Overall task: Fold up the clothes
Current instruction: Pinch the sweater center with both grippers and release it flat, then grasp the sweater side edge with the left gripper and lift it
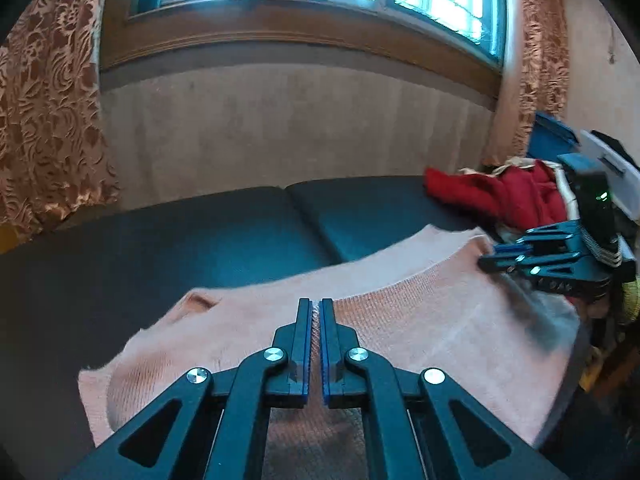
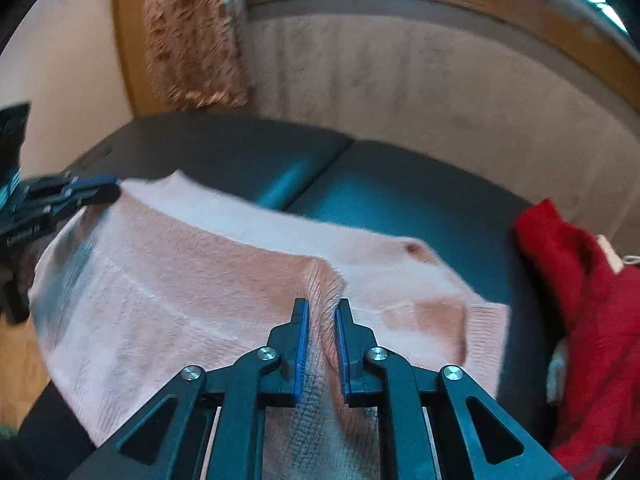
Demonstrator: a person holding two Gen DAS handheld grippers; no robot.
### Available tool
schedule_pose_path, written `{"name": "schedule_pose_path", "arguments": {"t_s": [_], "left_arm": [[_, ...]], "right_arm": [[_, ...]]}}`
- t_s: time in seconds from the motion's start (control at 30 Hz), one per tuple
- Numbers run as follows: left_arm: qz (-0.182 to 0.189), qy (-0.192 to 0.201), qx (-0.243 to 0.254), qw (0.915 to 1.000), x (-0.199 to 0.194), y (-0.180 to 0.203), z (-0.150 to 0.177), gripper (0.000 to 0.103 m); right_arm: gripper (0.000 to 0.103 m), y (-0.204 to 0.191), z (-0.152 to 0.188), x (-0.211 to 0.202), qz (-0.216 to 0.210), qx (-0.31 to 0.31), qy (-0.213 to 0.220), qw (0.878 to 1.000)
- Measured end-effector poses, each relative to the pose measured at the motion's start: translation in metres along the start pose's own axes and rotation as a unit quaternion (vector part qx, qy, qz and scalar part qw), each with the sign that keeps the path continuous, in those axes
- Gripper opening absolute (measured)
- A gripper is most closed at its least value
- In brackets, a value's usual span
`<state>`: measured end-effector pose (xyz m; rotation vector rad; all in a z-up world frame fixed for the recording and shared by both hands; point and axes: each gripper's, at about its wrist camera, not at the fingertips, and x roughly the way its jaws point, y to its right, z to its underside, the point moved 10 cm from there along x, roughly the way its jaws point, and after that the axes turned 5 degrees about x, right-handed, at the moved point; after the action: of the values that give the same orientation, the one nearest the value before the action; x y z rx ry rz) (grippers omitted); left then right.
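Observation:
A pink knit sweater point(image 1: 420, 320) is stretched over a dark padded surface point(image 1: 200, 248). My left gripper point(image 1: 316, 308) is shut on the sweater's ribbed edge, a thin fold of knit pinched between its blue pads. My right gripper point(image 2: 322, 312) is shut on a bunched ridge of the same sweater point(image 2: 180, 280). Each gripper shows in the other's view: the right one point(image 1: 496, 256) at the sweater's far right corner, the left one point(image 2: 100, 188) at its far left corner. A sleeve with a ribbed cuff point(image 2: 484, 332) lies to the right.
A red garment point(image 1: 508, 192) lies in a pile at the right end of the surface, also in the right wrist view point(image 2: 580, 320). A wall panel point(image 1: 280, 132), a window and patterned curtains point(image 1: 44, 100) stand behind. Blue and grey boxes point(image 1: 560, 140) sit at the far right.

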<state>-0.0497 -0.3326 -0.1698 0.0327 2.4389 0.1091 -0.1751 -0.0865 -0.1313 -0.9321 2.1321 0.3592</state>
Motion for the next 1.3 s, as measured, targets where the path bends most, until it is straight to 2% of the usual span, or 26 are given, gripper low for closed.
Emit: {"name": "schedule_pose_path", "arguments": {"t_s": [0.07,0.1,0.13,0.2,0.3,0.4,0.43,0.53,0.63,0.7,0.77,0.8,0.93,1.0,1.13,1.3], "left_arm": [[-0.001,-0.006,-0.023,0.9997,0.008,-0.008,0.007,0.006],[-0.002,-0.01,-0.035,0.9994,0.012,-0.012,0.011,0.006],[-0.003,-0.013,-0.046,0.9988,0.016,-0.016,0.015,0.007],[-0.004,-0.019,-0.069,0.9974,0.024,-0.023,0.022,0.01],[-0.003,-0.025,-0.105,0.9942,0.03,-0.033,0.032,0.01],[0.007,-0.018,-0.144,0.9894,0.017,-0.039,0.036,0.01],[0.01,-0.016,-0.157,0.9874,0.012,-0.041,0.037,0.014],[-0.02,0.004,-0.209,0.9777,-0.02,-0.065,0.059,0.02],[-0.052,0.016,-0.24,0.9692,-0.059,-0.09,0.084,0.029],[-0.078,0.012,-0.237,0.9684,-0.082,-0.102,0.102,0.031],[-0.104,0.007,-0.232,0.9672,-0.106,-0.114,0.12,0.04],[-0.109,0.004,-0.23,0.9669,-0.113,-0.116,0.127,0.042],[-0.093,-0.015,-0.23,0.9686,-0.117,-0.119,0.145,0.055],[-0.081,-0.019,-0.223,0.9711,-0.11,-0.118,0.141,0.06],[-0.07,-0.031,-0.189,0.979,-0.089,-0.119,0.123,0.064],[-0.057,-0.061,-0.169,0.982,-0.064,-0.132,0.115,0.064]], "right_arm": [[0.012,0.017,0.001,0.011,0.032,0.021,0.0,0.999],[0.02,0.025,0.008,0.023,0.027,0.041,-0.015,0.999],[0.033,0.031,0.019,0.031,0.021,0.059,-0.03,0.998],[0.034,0.037,0.024,0.029,-0.002,0.077,0.016,0.997],[0.036,0.046,0.024,0.026,-0.036,0.115,0.021,0.993],[0.038,0.055,0.029,0.017,-0.065,0.135,0.023,0.988],[0.038,0.058,0.031,0.012,-0.07,0.143,0.023,0.987],[0.043,0.054,0.034,0.007,-0.076,0.152,0.025,0.985],[0.049,0.043,0.037,0.001,-0.076,0.154,0.033,0.985],[0.051,0.041,0.043,-0.007,-0.069,0.153,0.036,0.985],[0.055,0.034,0.039,-0.005,-0.061,0.144,0.039,0.987],[0.061,0.03,0.037,-0.004,-0.057,0.14,0.04,0.988],[0.083,0.017,0.039,-0.006,-0.047,0.103,0.03,0.993],[0.087,0.013,0.04,-0.006,-0.041,0.089,0.025,0.995],[0.089,0.011,0.04,-0.005,-0.033,0.08,0.022,0.996],[0.091,0.012,0.039,-0.004,-0.034,0.081,0.021,0.996]]}}
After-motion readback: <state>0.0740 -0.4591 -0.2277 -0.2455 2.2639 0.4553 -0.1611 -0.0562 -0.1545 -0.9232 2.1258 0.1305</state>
